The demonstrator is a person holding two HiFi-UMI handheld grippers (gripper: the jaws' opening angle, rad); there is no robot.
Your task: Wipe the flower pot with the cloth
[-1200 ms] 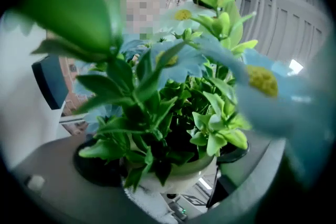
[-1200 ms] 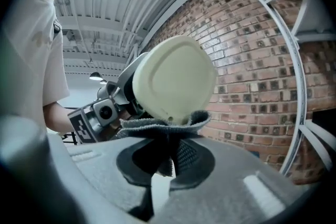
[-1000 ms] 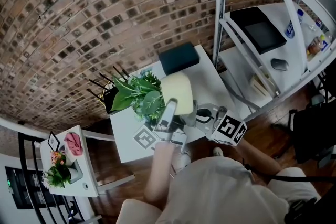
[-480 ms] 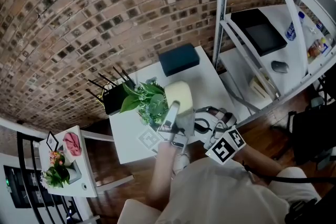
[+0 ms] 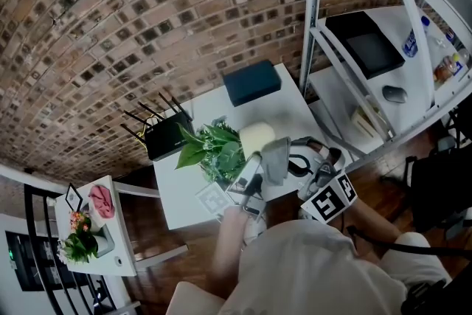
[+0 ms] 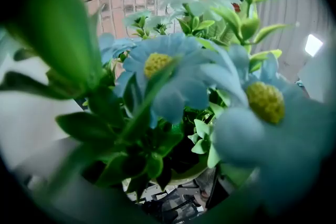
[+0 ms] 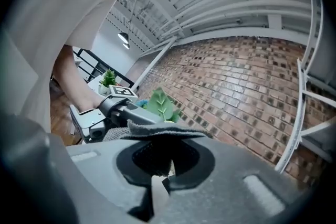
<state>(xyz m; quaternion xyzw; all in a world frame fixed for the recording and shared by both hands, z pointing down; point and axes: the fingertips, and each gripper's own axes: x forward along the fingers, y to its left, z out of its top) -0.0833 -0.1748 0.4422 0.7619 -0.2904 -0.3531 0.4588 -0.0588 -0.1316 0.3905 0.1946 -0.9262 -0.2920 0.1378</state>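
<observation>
The right gripper (image 7: pixel 159 182) is seen clenched on the cloth (image 7: pixel 157 131): a grey fold is pinched between the jaws and is spread out flat just beyond them. Past that fold, ahead and a little to the left, a leaf of the plant (image 7: pixel 160 105) is shown in the right gripper view. The pot itself is hidden there by the cloth.

In the head view the cloth is found just beside the flower pot (image 5: pixel 257 136), on its right side. It seems to touch the cream wall, but real contact cannot be confirmed.

The left gripper (image 5: pixel 253 167) is set against the pot from below. The pot is judged to be grasped by it, because it is held tilted over the white table (image 5: pixel 181 199). In the left gripper view the pads are covered by the blue flowers (image 6: pixel 157 71).

The long axis of the pot is laid slanting: the plant is pointed to the left, and the closed base is turned away to the right, towards the brick wall. The surface to be wiped therefore lies just to the left of the cloth, and the right hand is the nearer one to it. A stroke along this slanted axis, from base to rim, is judged to be what is called for.
</observation>
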